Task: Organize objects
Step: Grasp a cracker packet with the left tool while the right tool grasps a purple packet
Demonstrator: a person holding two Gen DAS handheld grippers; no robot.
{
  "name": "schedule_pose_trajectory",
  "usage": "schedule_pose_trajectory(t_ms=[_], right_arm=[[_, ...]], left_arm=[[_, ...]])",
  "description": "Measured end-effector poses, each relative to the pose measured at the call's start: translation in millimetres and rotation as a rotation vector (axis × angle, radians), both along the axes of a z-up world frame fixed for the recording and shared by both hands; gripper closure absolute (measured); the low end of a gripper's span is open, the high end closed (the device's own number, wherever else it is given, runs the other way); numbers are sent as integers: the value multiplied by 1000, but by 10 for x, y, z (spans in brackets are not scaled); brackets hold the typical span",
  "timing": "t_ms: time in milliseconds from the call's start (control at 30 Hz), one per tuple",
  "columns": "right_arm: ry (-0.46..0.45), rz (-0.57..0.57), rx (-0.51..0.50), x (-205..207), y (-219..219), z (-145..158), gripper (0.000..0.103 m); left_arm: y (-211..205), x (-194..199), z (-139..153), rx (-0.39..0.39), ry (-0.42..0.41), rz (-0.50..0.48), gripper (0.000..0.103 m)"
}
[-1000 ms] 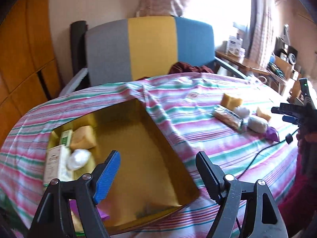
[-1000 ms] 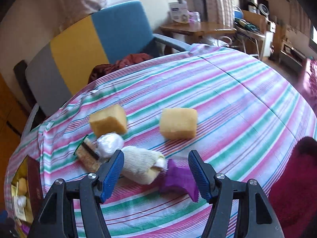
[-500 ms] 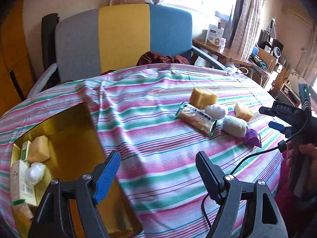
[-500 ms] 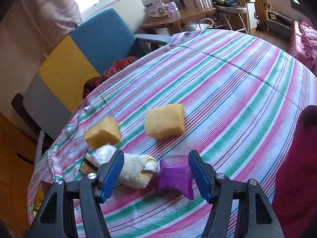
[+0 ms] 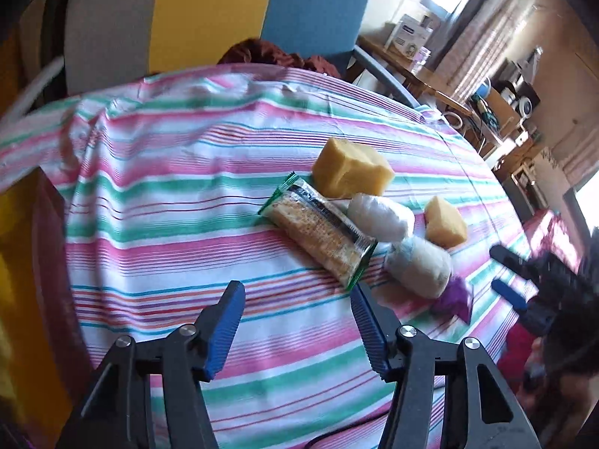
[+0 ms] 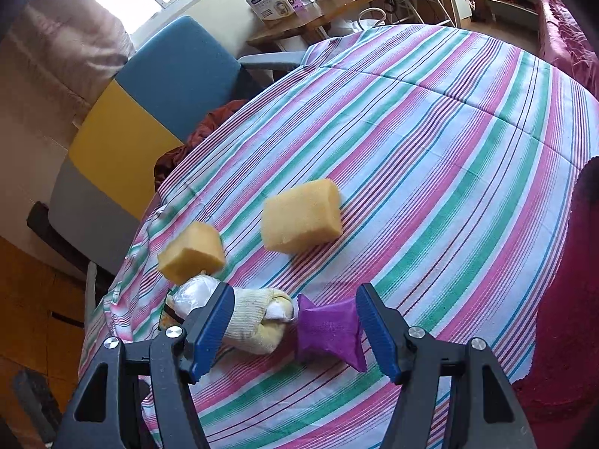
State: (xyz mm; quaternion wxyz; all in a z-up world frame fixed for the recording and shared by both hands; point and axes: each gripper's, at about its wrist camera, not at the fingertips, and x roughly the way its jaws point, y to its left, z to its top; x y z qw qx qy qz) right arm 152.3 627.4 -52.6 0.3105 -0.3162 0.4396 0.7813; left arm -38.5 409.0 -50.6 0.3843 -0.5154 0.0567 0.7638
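While both tools sit over the pink, green & white striped tablecloth (image 5: 157,202), neither grasps anything. Left gripper (image 5: 297,305), seen in the left wrist view, is released, blue pads spread wide w/ bare cloth between them; its right pad tip sits just beside the near end of the green-edged clear cracker packet (image 5: 322,230). Right gripper (image 6: 294,312) is likewise released, jaws apart. Between its pads, in the right wrist view, lie the purple fabric pouch (image 6: 329,331) (toward the right pad) & the cream knitted rolled-up sock (image 6: 258,318) (toward the left pad); can't tell if either pad touches them.

Layout of the cluster, left wrist view: packet lies diagonally, far end at left, near end at right. Far side of it, touching or nearly so, is the bigger yellow sponge block (image 5: 352,174). Just right of the packet sits a white plastic-wrapped bundle (image 5: 380,217); nearer & right of that is the sock, then the pouch at its near right. A second yellow sponge block (image 5: 445,222) lies right of the white bundle, slightly apart.

Right wrist view: second sponge stands alone, far of the pouch, well clear of it.

Far edge: chair back w/ grey, yellow & blue panels (image 5: 209,11), dark red cloth (image 5: 269,54) on its seat. Left edge of left wrist view shows a yellow box wall (image 5: 22,247), blurred.
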Motion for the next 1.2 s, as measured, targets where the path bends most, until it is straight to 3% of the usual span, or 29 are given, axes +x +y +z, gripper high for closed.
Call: schedule_pose_trajectory(t_ms=[233, 467, 533, 667, 800, 867, 933, 1200], right_arm=[[23, 7, -29, 8, 15, -29, 34], [45, 16, -56, 0, 33, -56, 34], [52, 14, -62, 1, 41, -59, 34], [53, 12, -73, 1, 60, -82, 34], [52, 13, -85, -8, 78, -107, 34], [53, 5, -84, 5, 85, -107, 34], [54, -10, -88, 16, 113, -116, 34], [56, -80, -150, 129, 221, -228, 34]], left_arm=[[468, -289, -169, -23, -92, 115, 43], [847, -432, -377, -86, -97, 186, 35], [912, -423, -417, -103, -65, 192, 32], [1000, -356, -425, -137, 14, 139, 30], [896, -253, -440, -145, 100, 43, 44], [774, -207, -429, -136, 112, 1, 53], [650, -164, -422, -125, 111, -30, 56], [139, 142, -427, -78, 101, -119, 55]])
